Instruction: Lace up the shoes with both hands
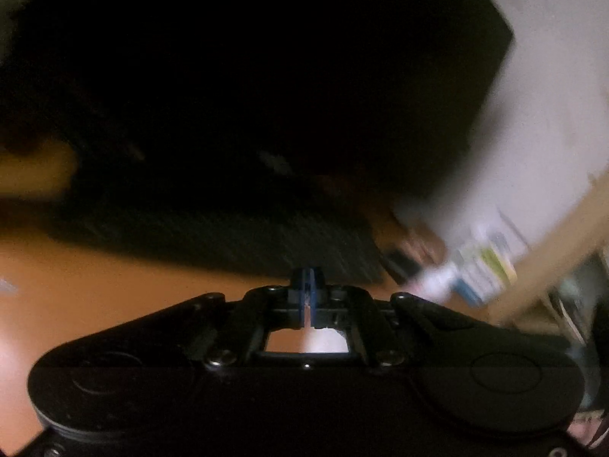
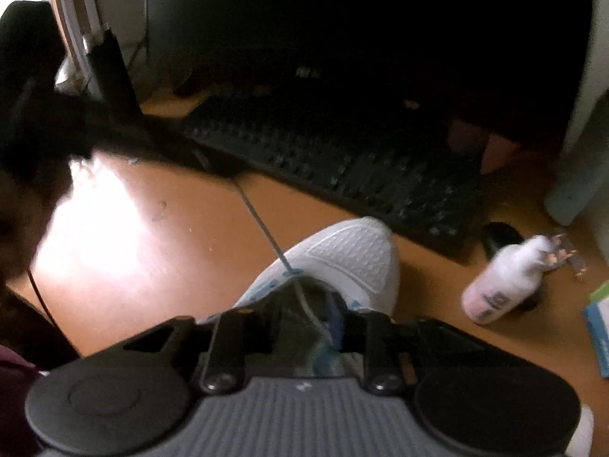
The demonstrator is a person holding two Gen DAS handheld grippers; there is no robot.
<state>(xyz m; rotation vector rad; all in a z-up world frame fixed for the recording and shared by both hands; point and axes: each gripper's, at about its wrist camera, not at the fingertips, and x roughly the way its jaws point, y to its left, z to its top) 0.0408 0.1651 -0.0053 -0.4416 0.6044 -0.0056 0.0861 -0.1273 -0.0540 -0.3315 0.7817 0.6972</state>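
The white shoe [image 2: 342,262] sits toe-out on the orange desk [image 2: 152,251], just short of a dark keyboard [image 2: 342,160]; the right gripper [image 2: 310,316] hovers over its tongue, jaws apart with a grey lace [image 2: 262,224] passing between them. That lace runs taut up and away to the left gripper [image 1: 308,297], whose blue pads are pressed together; a white bottle [image 2: 502,289] lies on its side near the shoe.

One white shoe [image 2: 342,255], one lace [image 2: 259,221], one keyboard [image 2: 342,163], one bottle [image 2: 502,285]

Looking like a home office/desk setup: black keyboard [image 2: 335,163] sitting on orange desk [image 2: 152,251] w/ dark monitor [image 2: 342,11] standing behind
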